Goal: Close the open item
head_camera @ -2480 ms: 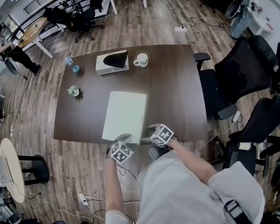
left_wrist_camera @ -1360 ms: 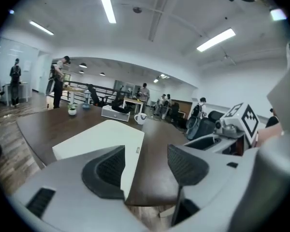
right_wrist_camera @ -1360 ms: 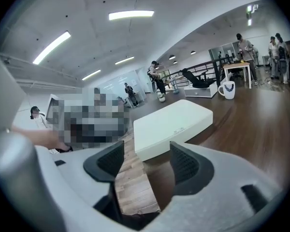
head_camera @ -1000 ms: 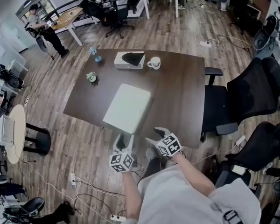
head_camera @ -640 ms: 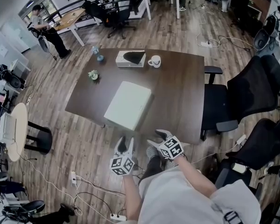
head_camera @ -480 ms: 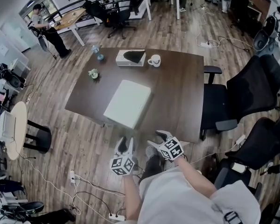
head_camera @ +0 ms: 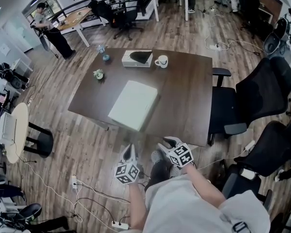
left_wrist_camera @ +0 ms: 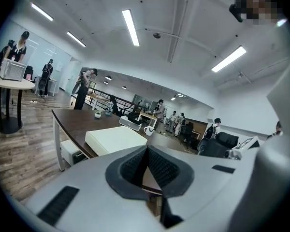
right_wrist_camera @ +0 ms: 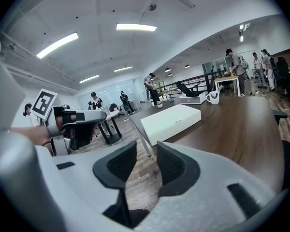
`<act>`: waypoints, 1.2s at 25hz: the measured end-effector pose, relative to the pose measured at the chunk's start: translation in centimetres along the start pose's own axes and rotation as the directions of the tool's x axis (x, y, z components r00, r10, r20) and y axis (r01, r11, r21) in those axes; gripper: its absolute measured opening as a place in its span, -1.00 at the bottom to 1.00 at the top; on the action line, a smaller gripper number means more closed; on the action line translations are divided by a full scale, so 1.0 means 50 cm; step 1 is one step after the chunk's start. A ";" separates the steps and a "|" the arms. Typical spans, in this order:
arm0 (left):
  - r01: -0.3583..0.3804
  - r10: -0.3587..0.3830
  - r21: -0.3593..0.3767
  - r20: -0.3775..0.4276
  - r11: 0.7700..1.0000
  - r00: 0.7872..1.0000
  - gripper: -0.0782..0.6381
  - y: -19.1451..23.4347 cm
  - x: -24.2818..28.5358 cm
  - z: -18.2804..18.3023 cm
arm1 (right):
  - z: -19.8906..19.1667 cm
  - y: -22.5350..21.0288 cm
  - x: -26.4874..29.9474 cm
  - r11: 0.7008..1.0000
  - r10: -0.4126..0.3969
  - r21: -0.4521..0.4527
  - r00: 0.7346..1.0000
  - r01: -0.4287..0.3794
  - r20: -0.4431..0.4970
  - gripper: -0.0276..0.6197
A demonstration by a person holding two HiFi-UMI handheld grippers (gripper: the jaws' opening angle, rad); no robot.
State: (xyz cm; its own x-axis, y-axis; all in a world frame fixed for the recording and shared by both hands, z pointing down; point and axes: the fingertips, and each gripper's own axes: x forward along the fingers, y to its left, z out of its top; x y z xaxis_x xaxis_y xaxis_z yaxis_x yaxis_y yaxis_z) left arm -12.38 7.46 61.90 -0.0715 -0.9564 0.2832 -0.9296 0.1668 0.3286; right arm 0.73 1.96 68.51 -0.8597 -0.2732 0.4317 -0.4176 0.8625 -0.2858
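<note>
Lid down on the white box [head_camera: 134, 105], and it lies flat and shut on the dark wood-grain worktop [head_camera: 184, 96], close to the near edge and set at a slight angle. Nothing of its inside shows. It is broad, low and rectangular, matte white with crisp corners. Further back sits a pale grey oblong box [head_camera: 137, 58] with a black shape filling its top. Just beside that is a glossy white mug [head_camera: 161, 61]; what is in it, can't tell. Over on the left are a tiny potted plant [head_camera: 98, 74] and a small blue item [head_camera: 105, 58], too small to name.

Now the tools: both hang off the worktop's near edge, over the plank floor [head_camera: 87, 140], well clear of the white box. The left tool [left_wrist_camera: 146, 151] has its ribbed black pads [left_wrist_camera: 134, 167] pressed tight together, nothing caught between them. The right tool [right_wrist_camera: 146, 146] has just been closing in, yet a gap shows between its jaws, with only floor behind it.
</note>
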 end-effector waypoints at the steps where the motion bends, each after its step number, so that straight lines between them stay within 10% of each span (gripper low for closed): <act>1: -0.005 0.005 -0.005 0.000 1.000 1.000 -0.76 0.001 -0.003 -0.001 | 0.001 -0.002 -0.002 1.000 -0.005 0.001 1.000 0.005 0.003 -0.54; 6: -0.023 0.023 0.047 -0.011 0.999 1.000 -0.77 -0.002 -0.010 -0.002 | 0.013 -0.007 -0.006 0.999 -0.020 0.028 0.999 0.019 0.034 -0.90; 30: -0.026 0.027 0.082 -0.016 0.996 0.999 -0.77 -0.038 -0.012 0.012 | 0.053 -0.031 -0.053 0.998 0.028 0.047 0.996 -0.033 0.087 -0.91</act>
State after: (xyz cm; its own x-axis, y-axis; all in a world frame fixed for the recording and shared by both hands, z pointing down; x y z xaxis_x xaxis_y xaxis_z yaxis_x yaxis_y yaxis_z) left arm -10.77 7.59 60.58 -0.0911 -0.9475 0.3066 -0.9540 0.1713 0.2459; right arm 2.86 0.23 65.56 -0.8935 -0.2844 0.3476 -0.4028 0.8498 -0.3399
